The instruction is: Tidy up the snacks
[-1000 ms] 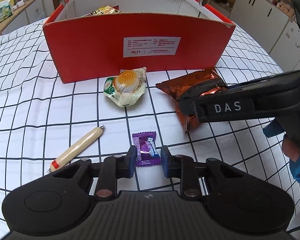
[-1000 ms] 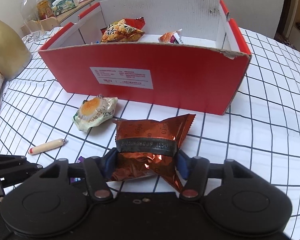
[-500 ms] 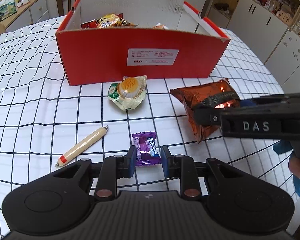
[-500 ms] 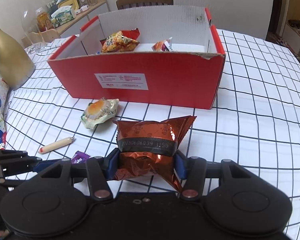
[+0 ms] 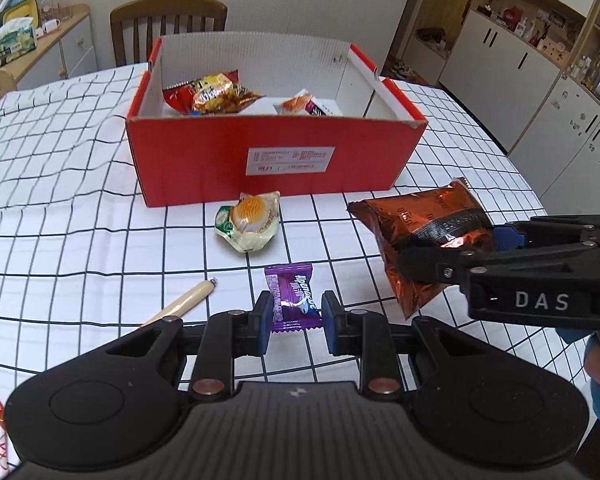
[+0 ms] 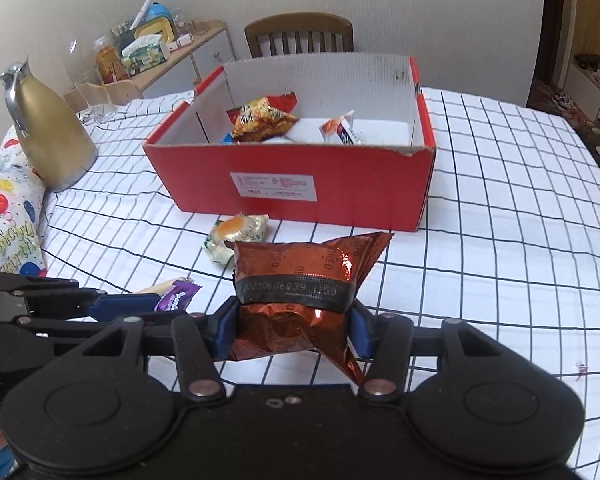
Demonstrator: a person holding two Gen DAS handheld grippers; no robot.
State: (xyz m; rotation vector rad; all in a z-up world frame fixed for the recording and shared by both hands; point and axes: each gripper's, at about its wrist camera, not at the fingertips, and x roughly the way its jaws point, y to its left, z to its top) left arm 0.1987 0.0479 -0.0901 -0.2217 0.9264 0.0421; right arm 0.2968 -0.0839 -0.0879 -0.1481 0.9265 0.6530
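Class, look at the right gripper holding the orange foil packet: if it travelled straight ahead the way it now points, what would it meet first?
Most likely the front wall of the red box. The right gripper, shut on the orange foil packet, points at it over bare tablecloth. Height is unclear, so it might clear the rim instead.

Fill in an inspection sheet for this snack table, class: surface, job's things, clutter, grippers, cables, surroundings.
Surface: table under a white grid cloth.
Job's things: red box holds some snacks; yolk pastry and sausage stick lie outside it.
Clutter: gold jug, balloon-print bag.
Grippers: left gripper shut on purple candy; right gripper shut on copper packet, lifted.
Cables: nothing seen.
Surroundings: chair, cabinets.
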